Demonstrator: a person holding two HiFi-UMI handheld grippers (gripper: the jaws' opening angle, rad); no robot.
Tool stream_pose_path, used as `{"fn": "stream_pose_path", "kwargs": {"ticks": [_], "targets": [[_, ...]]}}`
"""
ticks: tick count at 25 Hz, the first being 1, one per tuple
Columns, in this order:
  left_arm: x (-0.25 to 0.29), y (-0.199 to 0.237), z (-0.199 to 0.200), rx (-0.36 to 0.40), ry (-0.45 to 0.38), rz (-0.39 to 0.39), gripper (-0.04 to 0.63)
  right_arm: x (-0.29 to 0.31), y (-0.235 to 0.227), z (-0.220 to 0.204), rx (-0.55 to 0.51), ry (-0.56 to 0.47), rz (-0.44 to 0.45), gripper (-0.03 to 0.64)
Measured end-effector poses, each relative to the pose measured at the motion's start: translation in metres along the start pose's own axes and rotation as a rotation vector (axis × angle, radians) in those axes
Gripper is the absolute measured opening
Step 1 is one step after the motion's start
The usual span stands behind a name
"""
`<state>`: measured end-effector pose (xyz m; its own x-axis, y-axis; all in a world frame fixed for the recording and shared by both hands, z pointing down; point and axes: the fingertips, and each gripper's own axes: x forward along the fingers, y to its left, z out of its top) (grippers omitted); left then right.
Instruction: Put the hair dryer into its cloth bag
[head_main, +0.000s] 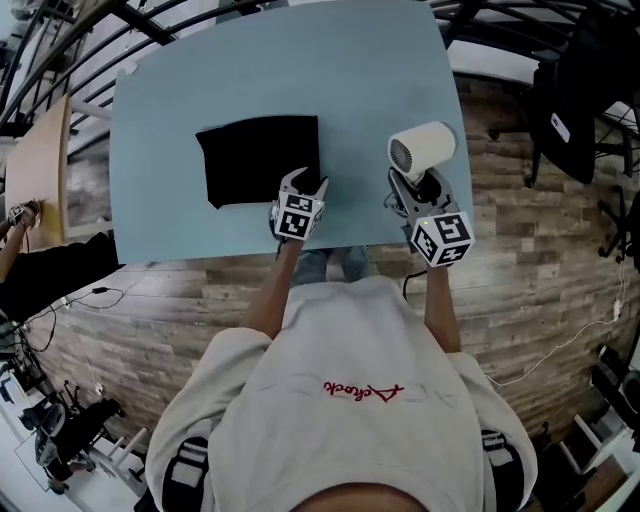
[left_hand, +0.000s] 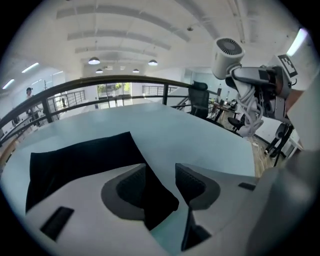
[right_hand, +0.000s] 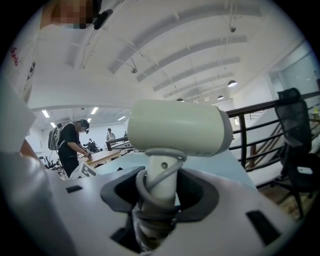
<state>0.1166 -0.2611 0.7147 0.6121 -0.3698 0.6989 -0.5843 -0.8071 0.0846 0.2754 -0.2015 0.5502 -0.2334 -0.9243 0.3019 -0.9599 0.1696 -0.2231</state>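
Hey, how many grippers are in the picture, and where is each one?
2. The left gripper is open at the near right corner of the black cloth bag; the right gripper, right of the bag, holds the hair dryer by its handle.

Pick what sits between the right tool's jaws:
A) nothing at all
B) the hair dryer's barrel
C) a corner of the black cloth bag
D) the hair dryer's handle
D: in the right gripper view, the right tool has its jaws closed on the handle of the hair dryer, with the barrel standing above them.
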Motion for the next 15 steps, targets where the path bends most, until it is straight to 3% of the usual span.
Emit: {"fn": "stream_pose_path", "kwargs": {"ticks": [10, 15], "targets": [[0.014, 0.007, -0.012, -0.022, 0.072, 0.070, 0.166, -0.017, -0.023, -0.005, 0.005, 0.011, -0.028, 0.196], [0.012, 0.016, -0.018, -0.011, 0.117, 0.096, 0.078, -0.018, -0.021, -0.008, 0.006, 0.016, -0.027, 0.196]]}}
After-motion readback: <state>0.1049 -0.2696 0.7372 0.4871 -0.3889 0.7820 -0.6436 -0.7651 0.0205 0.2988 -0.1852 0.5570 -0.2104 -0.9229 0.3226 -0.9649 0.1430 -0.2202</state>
